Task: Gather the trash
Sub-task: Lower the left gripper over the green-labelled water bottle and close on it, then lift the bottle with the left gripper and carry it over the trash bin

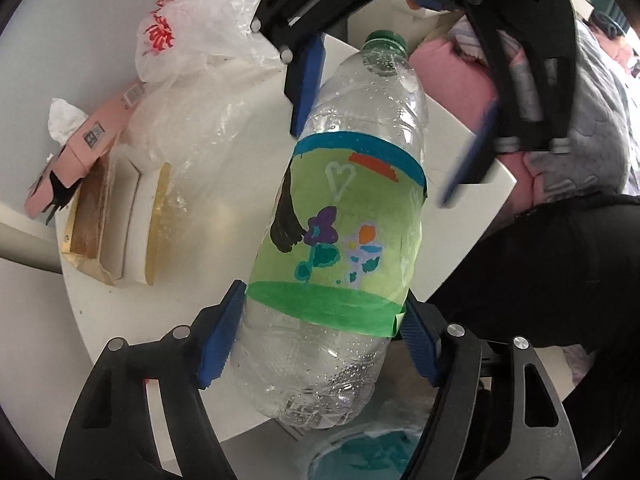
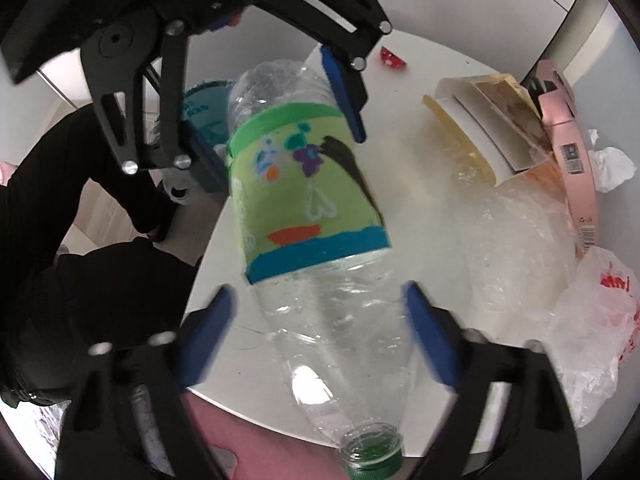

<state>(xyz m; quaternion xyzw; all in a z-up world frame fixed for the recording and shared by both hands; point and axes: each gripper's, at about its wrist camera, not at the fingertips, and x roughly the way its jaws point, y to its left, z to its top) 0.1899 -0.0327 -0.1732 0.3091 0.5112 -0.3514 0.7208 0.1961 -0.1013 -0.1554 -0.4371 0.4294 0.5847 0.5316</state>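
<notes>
1. right then, mid-handover: clear plastic bottle (image 1: 336,220) held off the white table (image 1: 100,32), above its edge, between two grippers.
2. left gripper (image 1: 320,340) clenched on the bottle's lower body, blue pads (image 1: 220,344) pressed against both sides just below the painted paper label (image 1: 340,232).
3. right gripper (image 2: 320,336) spread wide around the upper body, pads (image 2: 208,340) standing apart from the plastic, slightly blurred; released, grasping nothing.
4. probably a regrasp or a pass toward a bin; teal-lined container (image 1: 372,456) glimpsed below the table edge, likely the drop spot, though hard to tell.
5. next move called for either closing the right jaws squarely on the shoulder, or carrying the bottle down with the left alone; thin wall, apt to buckle under a hard squeeze.
6. long axis ran from one gripper to the other, tilted; green neck ring (image 1: 386,40) pointed away from the left gripper, toward the right one, base nearest the left wrist.
7. more trash left on the table: cardboard box (image 1: 108,216), pink carton (image 1: 80,140), plastic bag (image 1: 192,28).
</notes>
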